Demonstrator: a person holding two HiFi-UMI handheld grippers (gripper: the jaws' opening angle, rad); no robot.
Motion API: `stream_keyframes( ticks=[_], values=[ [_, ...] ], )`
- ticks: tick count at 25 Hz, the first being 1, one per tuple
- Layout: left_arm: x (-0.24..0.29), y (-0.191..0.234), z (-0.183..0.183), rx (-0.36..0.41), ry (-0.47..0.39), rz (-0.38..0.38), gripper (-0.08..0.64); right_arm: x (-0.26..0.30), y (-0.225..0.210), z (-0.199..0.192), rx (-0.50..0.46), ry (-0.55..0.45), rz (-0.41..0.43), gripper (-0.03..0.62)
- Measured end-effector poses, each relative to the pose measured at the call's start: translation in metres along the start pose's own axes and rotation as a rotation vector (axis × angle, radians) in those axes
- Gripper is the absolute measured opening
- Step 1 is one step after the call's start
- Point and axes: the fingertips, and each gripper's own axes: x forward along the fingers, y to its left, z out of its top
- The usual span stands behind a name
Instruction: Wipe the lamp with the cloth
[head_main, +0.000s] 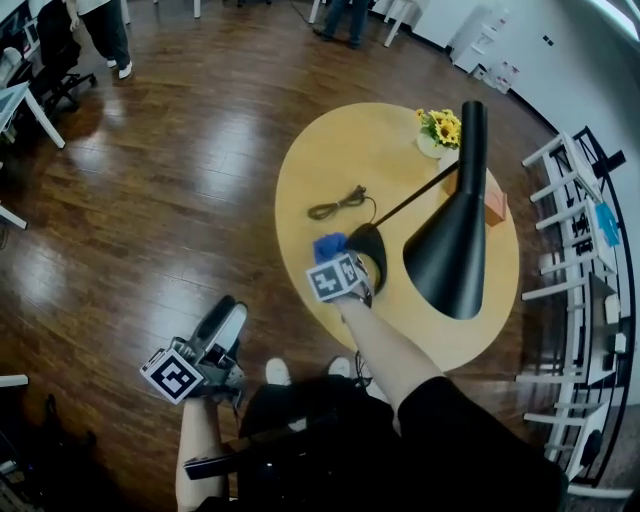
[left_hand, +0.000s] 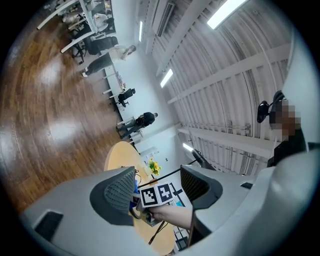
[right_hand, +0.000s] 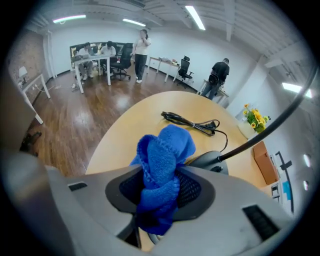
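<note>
Cloth (right_hand: 162, 165) — soft, limp, pinched in right gripper (right_hand: 160, 190); lamp (head_main: 450, 250) likely top-heavy, best steadied at base (head_main: 372, 252) by spread left gripper (left_hand: 157, 185).

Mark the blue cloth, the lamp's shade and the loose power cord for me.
blue cloth (right_hand: 161, 165): right gripper view, on the bunched middle fold.
lamp shade (head_main: 452, 255): head view, on the cone's black side.
power cord (head_main: 338, 204): head view, on the coiled middle.

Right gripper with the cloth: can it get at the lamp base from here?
Likely yes. The right gripper, shut on the blue cloth, sits just short of the lamp base, nothing between them; the cord lies farther off.
</note>
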Motion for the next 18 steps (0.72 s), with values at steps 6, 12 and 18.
stream_keyframes(
  ticks=[6,12,18],
  values=[
    [0.022,-0.021,-0.009,0.029,0.057,-0.051,0.278,-0.060,0.031,0.004,-0.008,-0.353,0.214,0.133],
    [0.053,-0.048,-0.026,0.077,0.125,-0.128,0.278,-0.222,-0.023,-0.012,0.159,-0.770,0.275,0.132],
    [0.082,-0.070,-0.068,0.059,0.204,-0.187,0.278,-0.304,-0.061,-0.021,0.128,-0.895,0.187,0.131]
  ],
)
